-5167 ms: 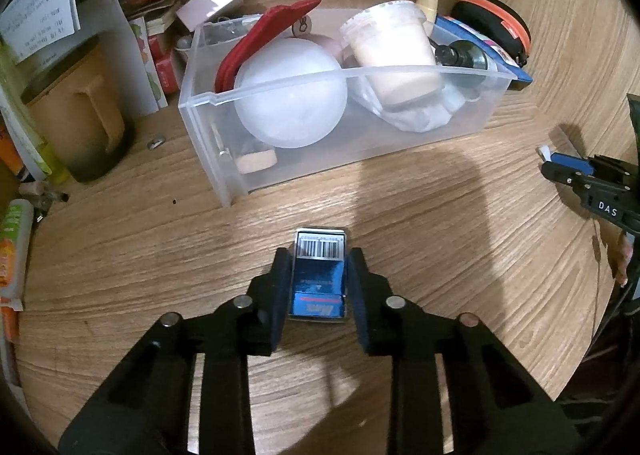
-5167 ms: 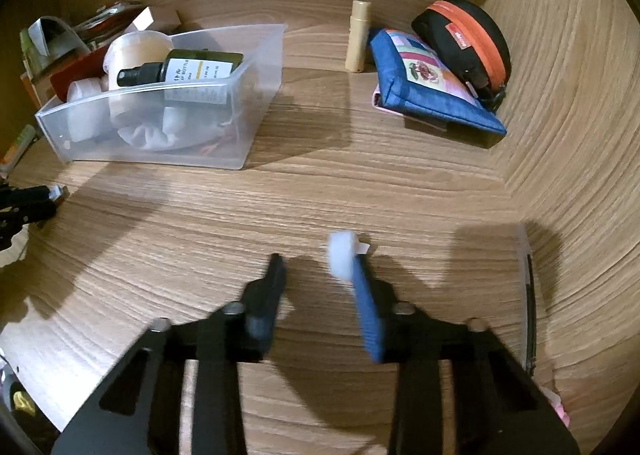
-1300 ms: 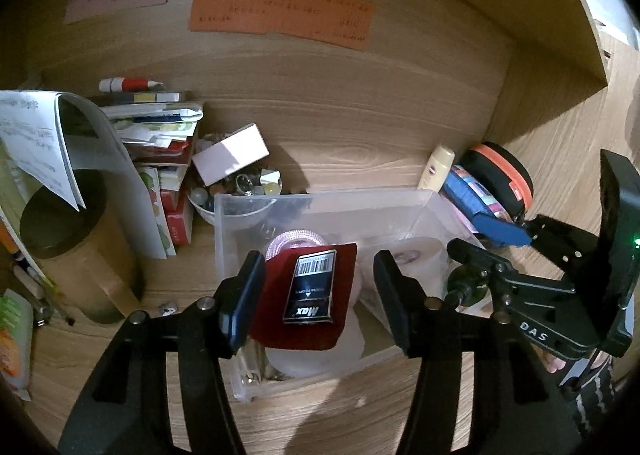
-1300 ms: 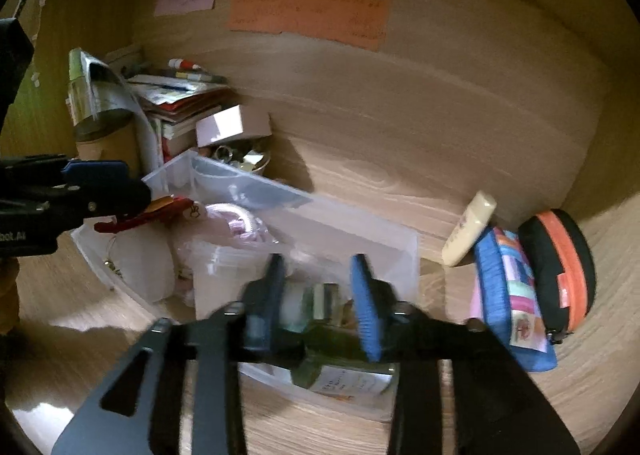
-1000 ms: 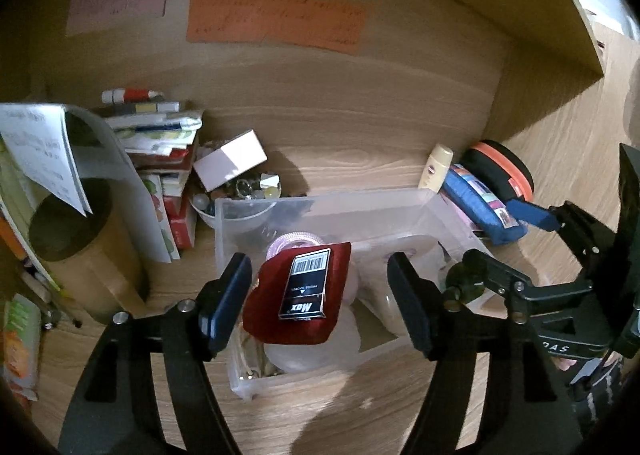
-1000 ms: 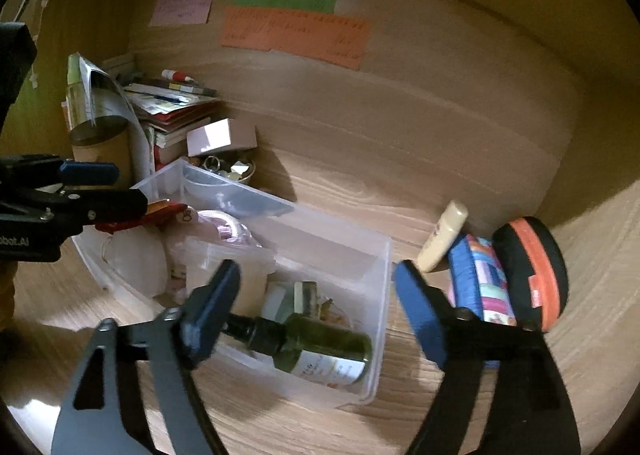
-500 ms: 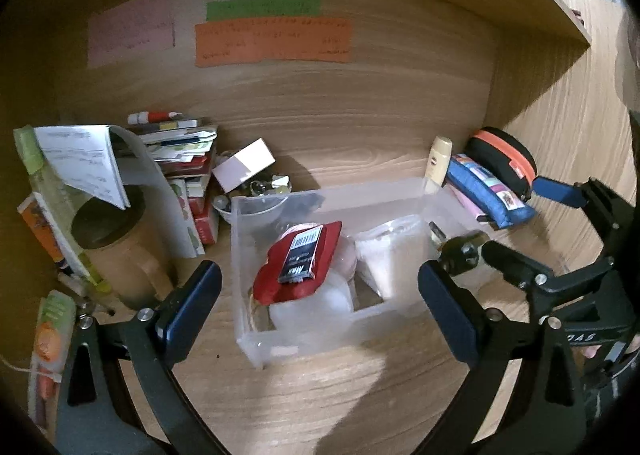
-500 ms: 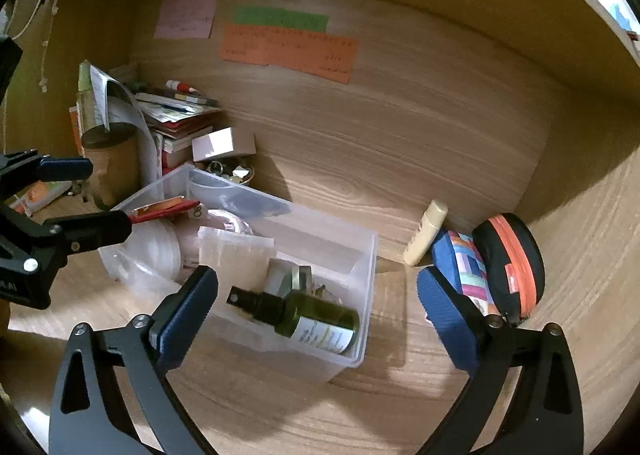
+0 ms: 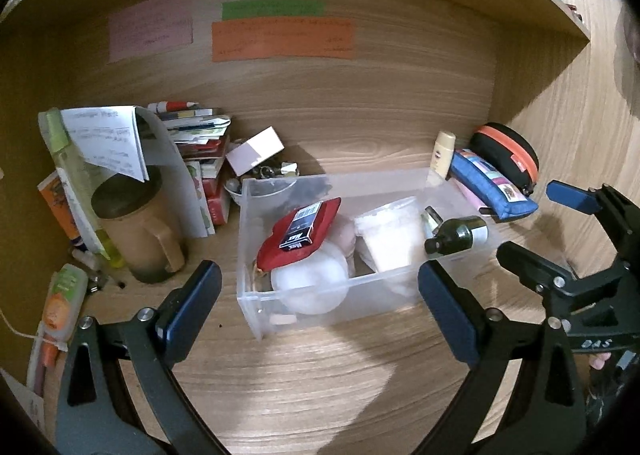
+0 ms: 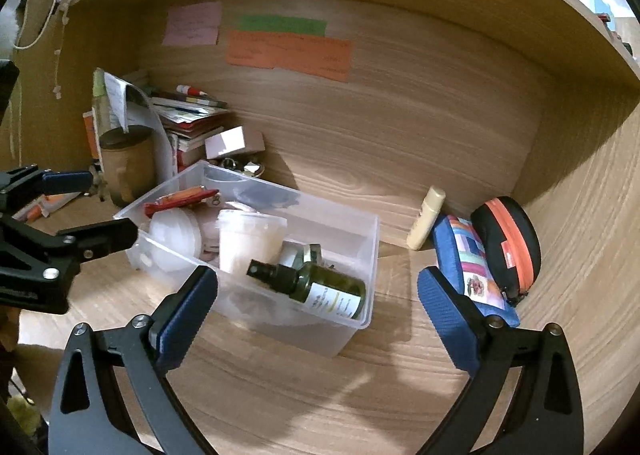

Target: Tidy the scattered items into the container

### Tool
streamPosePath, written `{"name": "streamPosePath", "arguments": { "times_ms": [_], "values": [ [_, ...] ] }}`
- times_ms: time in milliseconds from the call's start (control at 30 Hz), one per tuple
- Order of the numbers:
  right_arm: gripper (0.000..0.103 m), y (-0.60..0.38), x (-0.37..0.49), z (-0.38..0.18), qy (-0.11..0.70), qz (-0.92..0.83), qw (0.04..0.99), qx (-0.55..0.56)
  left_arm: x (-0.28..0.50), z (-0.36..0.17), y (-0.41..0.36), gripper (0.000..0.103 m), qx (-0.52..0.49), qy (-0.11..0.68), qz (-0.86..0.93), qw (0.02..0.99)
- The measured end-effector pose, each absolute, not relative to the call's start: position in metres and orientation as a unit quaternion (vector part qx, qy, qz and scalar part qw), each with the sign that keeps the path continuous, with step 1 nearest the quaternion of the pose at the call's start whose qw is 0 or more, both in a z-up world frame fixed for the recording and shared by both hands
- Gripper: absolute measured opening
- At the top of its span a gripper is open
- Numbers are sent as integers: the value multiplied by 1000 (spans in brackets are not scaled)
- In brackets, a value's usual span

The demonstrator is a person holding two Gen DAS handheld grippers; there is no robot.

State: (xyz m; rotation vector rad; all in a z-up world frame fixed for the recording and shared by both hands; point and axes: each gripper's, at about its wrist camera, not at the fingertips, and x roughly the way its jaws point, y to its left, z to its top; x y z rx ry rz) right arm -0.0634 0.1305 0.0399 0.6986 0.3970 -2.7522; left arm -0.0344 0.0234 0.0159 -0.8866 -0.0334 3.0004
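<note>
A clear plastic bin (image 9: 256, 295) stands on the wooden desk; it also shows in the right wrist view (image 10: 370, 239). In it lie a red pouch (image 9: 276, 243) with a small dark box (image 9: 301, 225) on top, a white ball (image 9: 308, 283), a white tub (image 9: 386, 239) and a green spray bottle (image 10: 316, 287). My left gripper (image 9: 318, 309) is open wide and empty, held back above the desk in front of the bin. My right gripper (image 10: 318, 309) is open wide and empty, in front of the bin's right end.
A tan mug (image 9: 140, 239), stacked papers and booklets (image 9: 192, 135) and a small white box (image 9: 256, 149) crowd the back left. A cream tube (image 10: 426, 217), a blue pouch (image 10: 468, 267) and a black-orange case (image 10: 508, 243) lie at the right wall. A tube (image 9: 60, 303) lies at far left.
Both grippers have pulled back and up from the bin and opened wider. The dark box lies on the red pouch and the spray bottle lies in the bin, both let go.
</note>
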Motion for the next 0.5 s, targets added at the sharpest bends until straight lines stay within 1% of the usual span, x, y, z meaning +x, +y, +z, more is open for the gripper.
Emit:
{"name": "streamPosePath", "arguments": {
  "times_ms": [500],
  "values": [
    [100, 132, -55, 41, 129, -952, 138, 242, -30, 15, 22, 100, -289, -29, 957, 5]
  ]
}}
